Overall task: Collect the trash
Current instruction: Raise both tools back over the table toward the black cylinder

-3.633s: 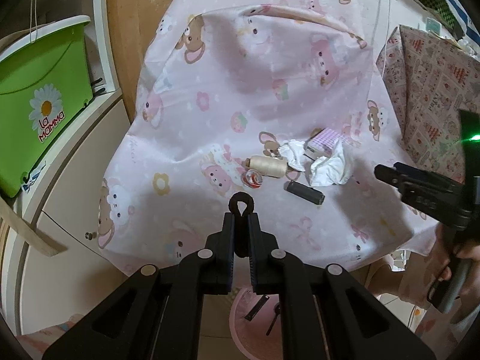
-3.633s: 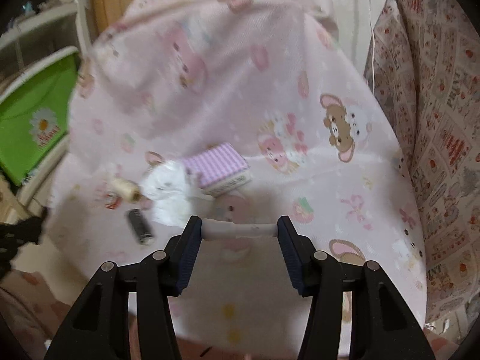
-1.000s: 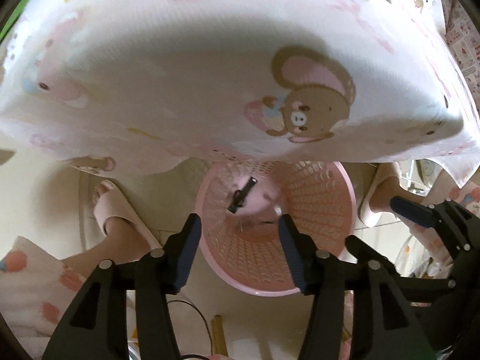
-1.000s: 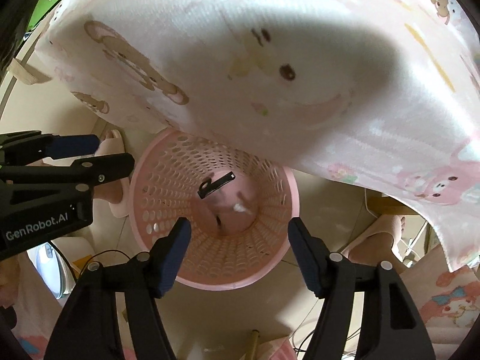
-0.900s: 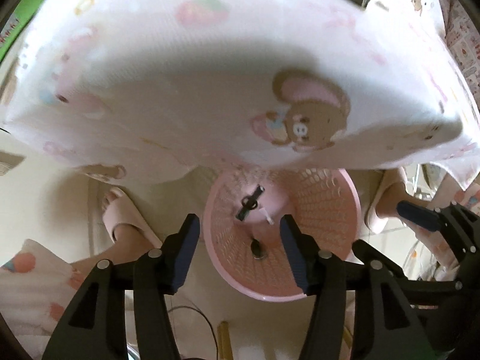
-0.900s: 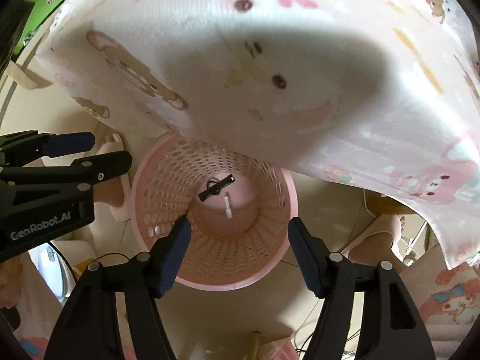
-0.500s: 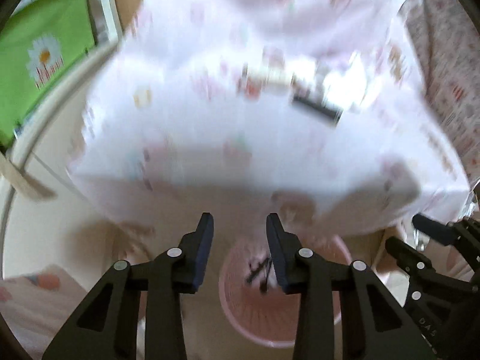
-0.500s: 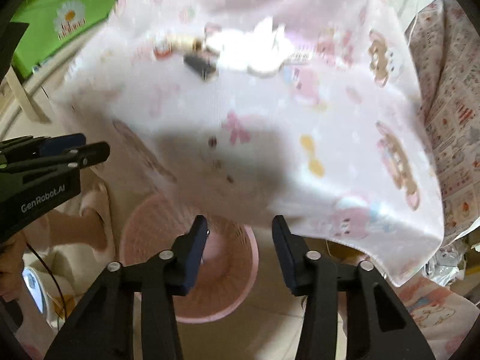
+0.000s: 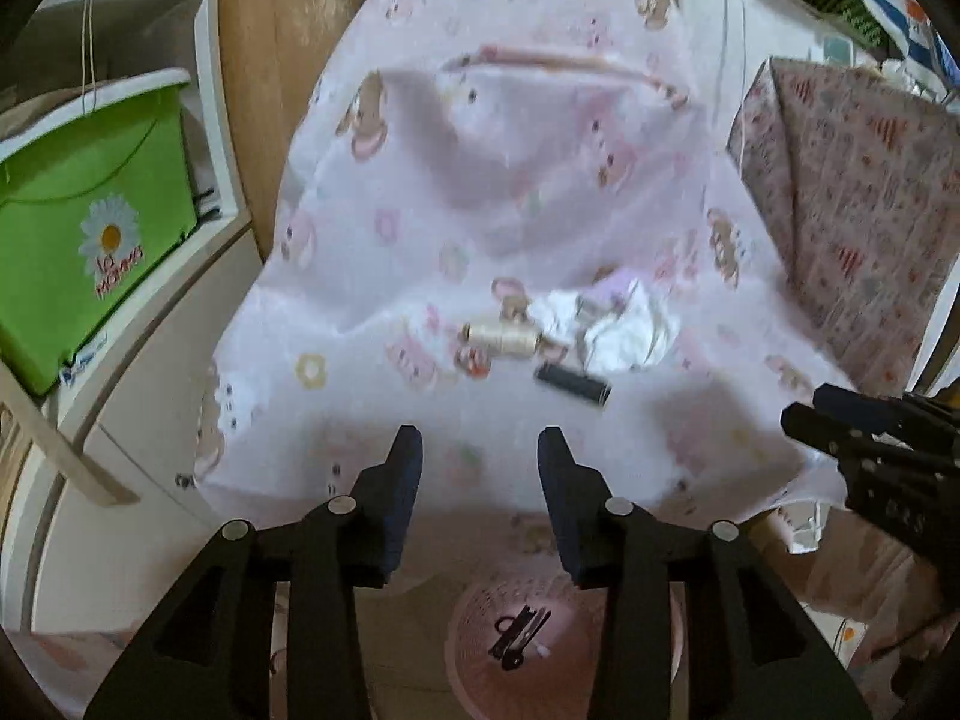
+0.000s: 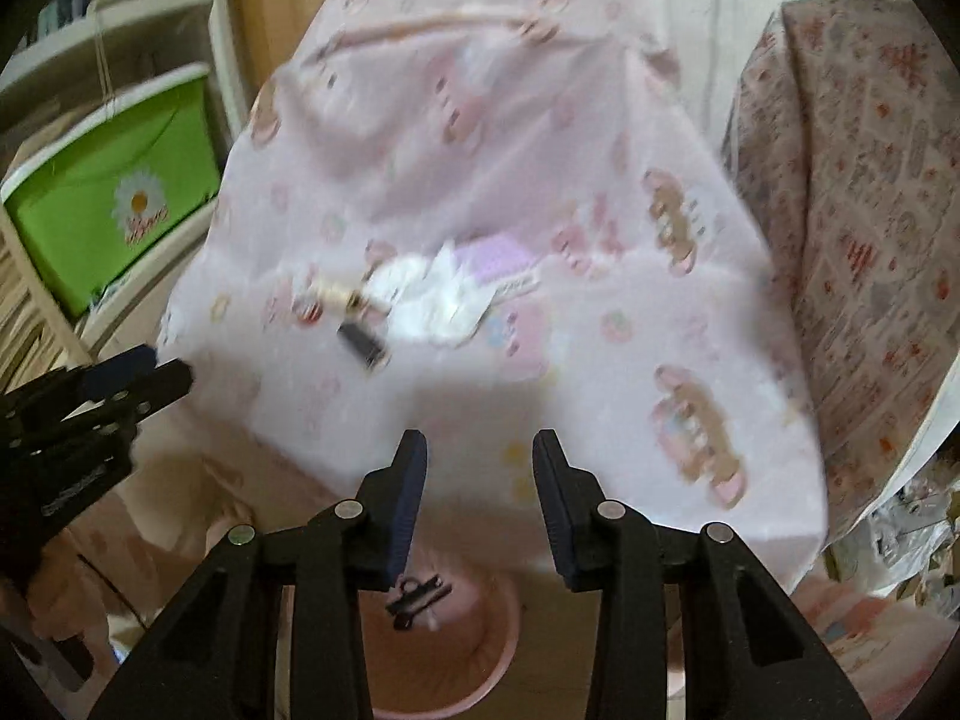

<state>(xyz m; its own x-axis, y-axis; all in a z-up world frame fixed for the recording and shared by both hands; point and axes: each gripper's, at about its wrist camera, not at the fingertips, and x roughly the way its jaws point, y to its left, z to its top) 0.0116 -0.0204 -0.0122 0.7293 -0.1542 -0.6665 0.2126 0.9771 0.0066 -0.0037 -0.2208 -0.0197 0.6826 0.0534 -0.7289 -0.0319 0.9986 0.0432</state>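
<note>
My left gripper (image 9: 479,450) is open and empty, just in front of the near edge of a table under a pink cartoon cloth (image 9: 510,180). My right gripper (image 10: 480,453) is open and empty too, at the same edge. On the cloth lie crumpled white tissues (image 9: 627,330) (image 10: 435,300), a purple checked box (image 10: 498,261), a cream thread spool (image 9: 501,337), a black stick (image 9: 573,383) (image 10: 361,343) and a small red round thing (image 9: 474,360). Below the table stands a pink basket (image 9: 675,660) (image 10: 498,624) holding a black clip (image 9: 519,639) (image 10: 417,594) and a white bit.
A green box with a daisy (image 9: 90,210) (image 10: 120,192) sits on a white shelf at the left. A patterned cloth-covered block (image 9: 852,228) (image 10: 858,180) stands at the right. The right gripper (image 9: 870,438) shows in the left wrist view, the left one (image 10: 90,396) in the right wrist view.
Both grippers have swung up from above the basket to face the table top. The black clip and the white piece they held earlier lie in the basket.
</note>
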